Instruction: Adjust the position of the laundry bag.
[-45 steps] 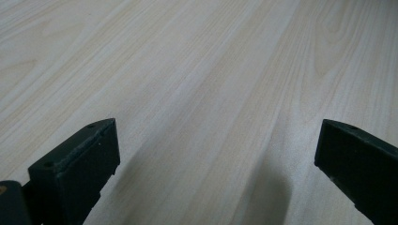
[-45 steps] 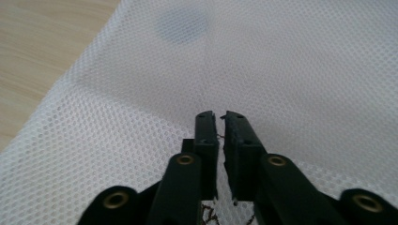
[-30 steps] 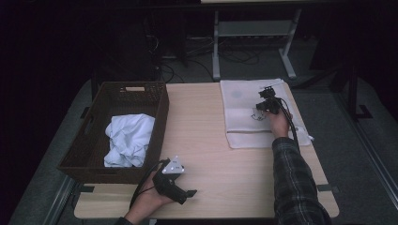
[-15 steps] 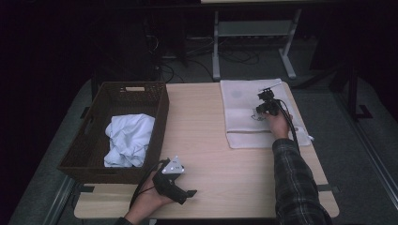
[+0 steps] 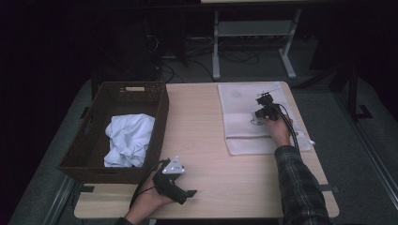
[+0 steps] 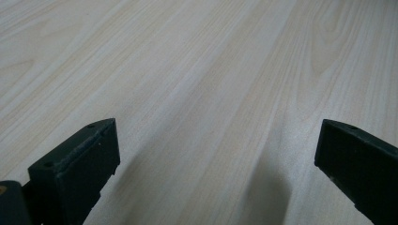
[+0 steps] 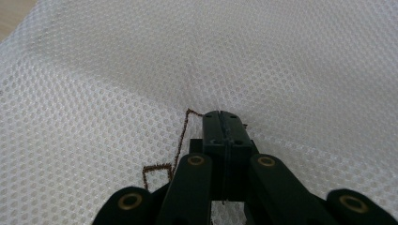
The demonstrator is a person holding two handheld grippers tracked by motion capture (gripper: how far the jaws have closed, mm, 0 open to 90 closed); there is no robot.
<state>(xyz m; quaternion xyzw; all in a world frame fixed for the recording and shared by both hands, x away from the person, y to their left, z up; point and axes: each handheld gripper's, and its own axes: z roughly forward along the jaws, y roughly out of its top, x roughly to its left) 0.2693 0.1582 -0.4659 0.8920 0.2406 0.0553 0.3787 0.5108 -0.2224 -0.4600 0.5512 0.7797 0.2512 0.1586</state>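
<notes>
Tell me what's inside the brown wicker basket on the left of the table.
A crumpled white cloth lies inside the wicker basket, toward its near end; the far end shows bare basket floor. Whatever lies beneath the cloth is covered and cannot be seen.

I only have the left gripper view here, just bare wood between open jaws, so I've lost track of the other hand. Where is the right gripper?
Observer: The right gripper is on the white mesh bag at the table's far right.
Operator: Are its jaws open?
Observer: No, they are shut on the mesh, pinching up a small ridge of it.
Operator: Anything else on the table?
Observer: A brown wicker basket at the left, with a crumpled white cloth inside.
</notes>
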